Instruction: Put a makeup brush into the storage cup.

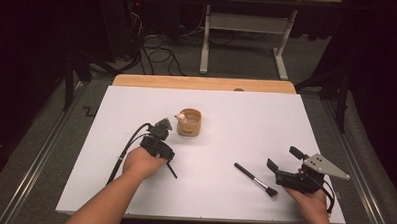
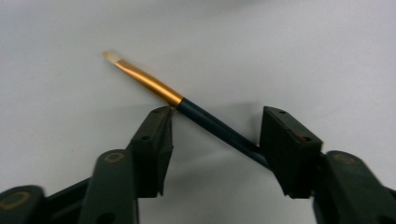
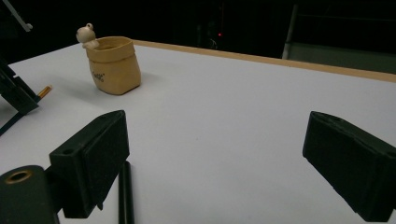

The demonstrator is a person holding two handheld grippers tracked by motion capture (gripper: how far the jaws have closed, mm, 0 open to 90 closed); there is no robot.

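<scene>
Left gripper (image 2: 215,135) straddles the thin brush (image 2: 187,105), jaws half-closed, pads not pressing it; the hand (image 1: 142,162) points down, just beside the tan cup (image 1: 189,122).

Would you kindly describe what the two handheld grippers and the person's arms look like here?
Both grippers, left gripper and right gripper, are black with blocky rectangular jaw pads. A black cable trails from the left one; a grey three-cornered plate tops the right. The forearms are bare, no sleeves.

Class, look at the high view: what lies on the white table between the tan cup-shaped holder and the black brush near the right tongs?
Nothing: between the tan cup-shaped holder and the black brush, the high view shows bare white table.
</scene>
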